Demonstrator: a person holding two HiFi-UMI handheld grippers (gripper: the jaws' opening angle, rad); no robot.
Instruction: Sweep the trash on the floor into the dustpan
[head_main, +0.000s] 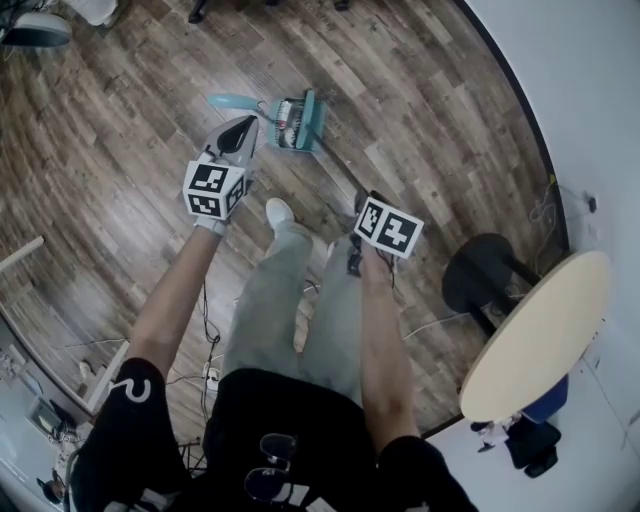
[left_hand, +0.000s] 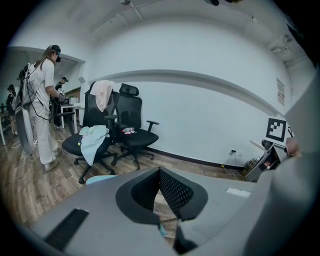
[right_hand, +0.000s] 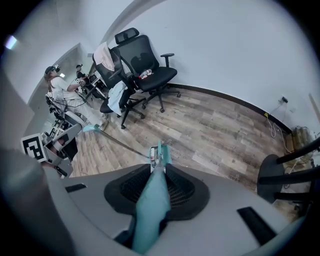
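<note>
A teal dustpan (head_main: 297, 122) stands on the wooden floor ahead of my feet, with pieces of trash (head_main: 284, 118) inside it. Its long teal handle (right_hand: 152, 200) runs back between the jaws of my right gripper (right_hand: 157, 172), which is shut on it; the pan (right_hand: 159, 153) shows just past the jaw tips. A teal broom head (head_main: 231, 101) lies on the floor left of the pan, and its stick (right_hand: 122, 143) reaches toward the pan. My left gripper (head_main: 240, 130) hovers beside the pan, its jaw tips touching with nothing held (left_hand: 160, 172).
Two black office chairs (left_hand: 125, 132) draped with clothes stand by the white wall. A person in white (left_hand: 42, 100) stands at the far left. A round table (head_main: 535, 335) and a black round base (head_main: 480, 270) are at my right. Cables (head_main: 205, 330) lie by my feet.
</note>
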